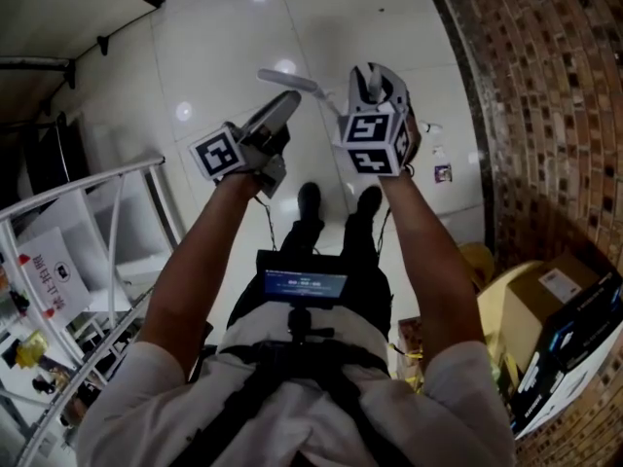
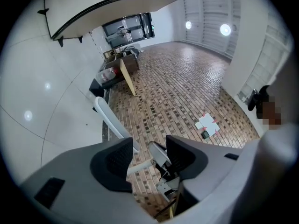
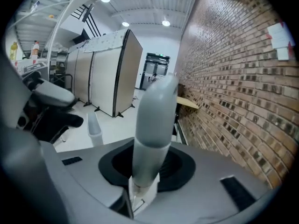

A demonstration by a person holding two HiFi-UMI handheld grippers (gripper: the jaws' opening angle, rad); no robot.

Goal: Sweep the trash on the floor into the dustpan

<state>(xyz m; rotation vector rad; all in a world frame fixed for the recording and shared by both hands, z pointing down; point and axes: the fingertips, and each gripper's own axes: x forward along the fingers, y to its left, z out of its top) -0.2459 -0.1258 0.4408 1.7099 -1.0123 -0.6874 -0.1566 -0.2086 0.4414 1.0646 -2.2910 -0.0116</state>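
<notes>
A: Two handles up. Our right tongs [image 3: 147, 164] pinch the grey handle [image 3: 156, 120]; left tongs [image 2: 148, 155] spread, white handle [image 2: 110, 120] between them, unclamped.
B: We close left squarely before sweeping. Trash unclear: maybe specks [image 1: 443, 173] at the floor's [image 1: 224, 47] edge along the brick wall [image 1: 545, 115].

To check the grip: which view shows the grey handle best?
The right gripper view: the grey handle fills the middle, with the right gripper shut on it. The head view shows only a small part of it. The left gripper view does not clearly show it.
</notes>
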